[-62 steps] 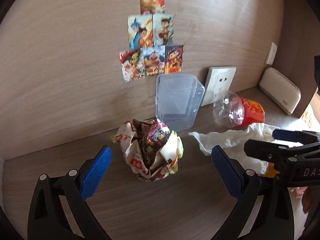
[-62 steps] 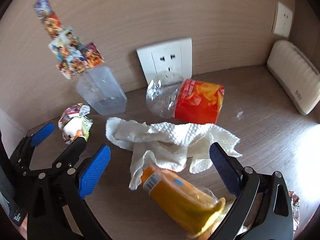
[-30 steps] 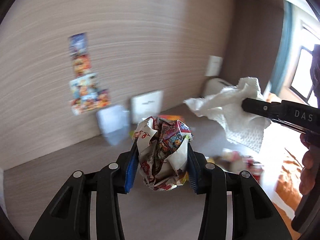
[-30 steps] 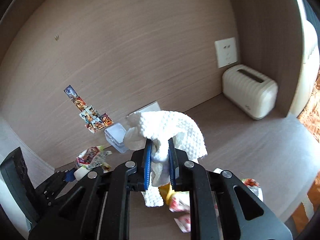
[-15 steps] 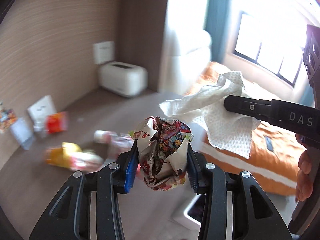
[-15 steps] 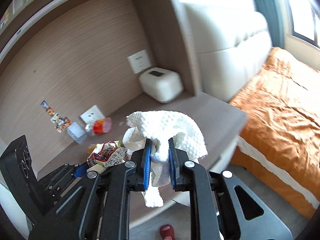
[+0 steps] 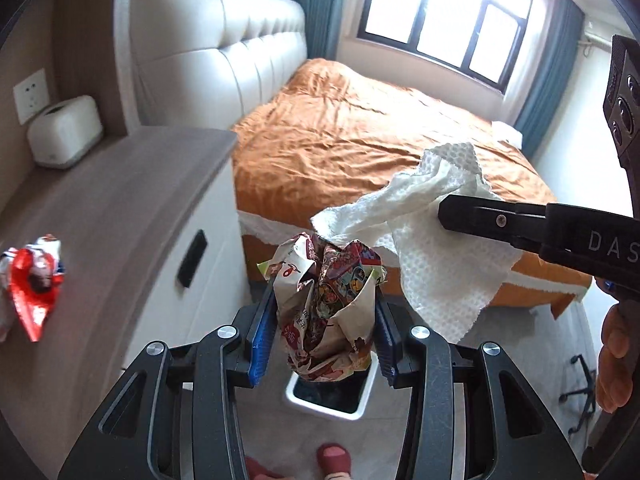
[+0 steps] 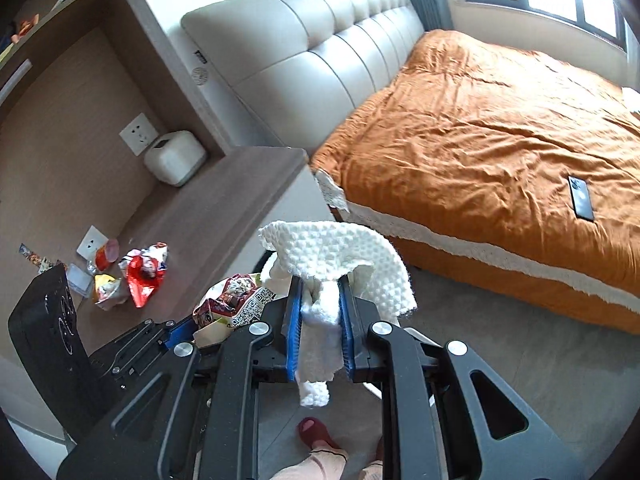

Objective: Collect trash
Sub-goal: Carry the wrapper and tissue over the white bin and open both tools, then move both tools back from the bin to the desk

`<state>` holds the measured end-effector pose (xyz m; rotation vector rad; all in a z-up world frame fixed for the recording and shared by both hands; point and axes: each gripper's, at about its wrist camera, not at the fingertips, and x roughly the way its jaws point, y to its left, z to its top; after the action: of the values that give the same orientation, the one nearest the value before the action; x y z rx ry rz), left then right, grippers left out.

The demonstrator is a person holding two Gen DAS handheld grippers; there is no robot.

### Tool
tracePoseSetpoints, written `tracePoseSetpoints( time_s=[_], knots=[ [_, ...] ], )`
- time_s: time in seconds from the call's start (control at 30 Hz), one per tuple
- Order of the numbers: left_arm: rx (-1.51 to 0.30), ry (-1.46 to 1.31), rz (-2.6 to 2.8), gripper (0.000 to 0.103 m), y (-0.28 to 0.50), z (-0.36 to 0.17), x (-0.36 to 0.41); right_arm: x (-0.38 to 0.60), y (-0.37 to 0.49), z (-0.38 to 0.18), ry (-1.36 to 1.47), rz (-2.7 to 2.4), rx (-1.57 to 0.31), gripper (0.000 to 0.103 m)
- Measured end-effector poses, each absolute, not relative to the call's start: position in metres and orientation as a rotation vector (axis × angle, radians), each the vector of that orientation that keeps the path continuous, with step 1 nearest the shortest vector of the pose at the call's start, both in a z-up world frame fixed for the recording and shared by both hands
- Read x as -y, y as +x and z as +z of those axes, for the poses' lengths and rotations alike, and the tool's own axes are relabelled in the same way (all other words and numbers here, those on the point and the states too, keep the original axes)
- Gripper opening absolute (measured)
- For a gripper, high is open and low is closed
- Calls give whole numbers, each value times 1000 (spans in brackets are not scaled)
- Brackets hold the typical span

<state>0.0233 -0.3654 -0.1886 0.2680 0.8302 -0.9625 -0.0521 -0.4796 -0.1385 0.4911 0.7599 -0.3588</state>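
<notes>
My left gripper [image 7: 322, 336] is shut on a crumpled printed wrapper [image 7: 328, 308] and holds it in the air above a white trash bin with a black liner [image 7: 332, 394] on the floor. My right gripper [image 8: 320, 336] is shut on a white paper towel [image 8: 340, 256], held just right of the wrapper [image 8: 230, 308]; the towel also shows in the left wrist view [image 7: 432, 240]. More trash lies on the desk [image 8: 224, 208]: a red wrapper [image 8: 142, 274], a yellow packet [image 8: 105, 286] and a red-labelled cup [image 8: 106, 254].
A bed with an orange cover [image 8: 500, 132] and padded headboard [image 8: 304, 52] stands beyond the desk. A white tissue box [image 8: 174, 156] sits at the desk's back. A phone [image 8: 581, 198] lies on the bed. The person's red slippers [image 7: 334, 456] are below.
Both grippers closed on the wrapper and the paper towel on the desk, lifted them, and swung right away from the wall to above the floor bin.
</notes>
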Motion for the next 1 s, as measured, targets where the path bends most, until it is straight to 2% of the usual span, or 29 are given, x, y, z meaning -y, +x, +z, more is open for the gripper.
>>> tracePoseSetpoints(
  time_s=[0.4, 0.67, 0.77, 0.8, 0.83, 0.87, 0.9, 0.93, 0.97, 1.0],
  knots=[
    [-993, 399, -1089, 43, 6, -329, 432, 538, -79, -283, 638, -527, -928, 19],
    [-1157, 437, -1135, 43, 17, -472, 454, 558, -62, -417, 731, -554, -1072, 19],
    [-1205, 438, -1143, 47, 21, -521, 460, 562, -52, -475, 751, -558, -1130, 19],
    [-1223, 435, -1143, 55, 22, -537, 461, 562, -49, -496, 743, -563, -1155, 19],
    [-1250, 426, -1146, 70, 25, -556, 462, 563, -46, -513, 742, -561, -1170, 21],
    [-1267, 425, -1142, 79, 27, -572, 462, 563, -44, -529, 741, -557, -1179, 21],
    [-1276, 428, -1137, 94, 28, -584, 463, 562, -41, -545, 728, -552, -1198, 23],
    [-1286, 429, -1131, 97, 29, -599, 462, 560, -38, -557, 716, -544, -1210, 41],
    [-1296, 434, -1127, 98, 30, -611, 462, 559, -36, -568, 706, -536, -1218, 55],
    [-1307, 448, -1114, 98, 30, -624, 462, 558, -34, -580, 694, -531, -1230, 82]
  ],
)
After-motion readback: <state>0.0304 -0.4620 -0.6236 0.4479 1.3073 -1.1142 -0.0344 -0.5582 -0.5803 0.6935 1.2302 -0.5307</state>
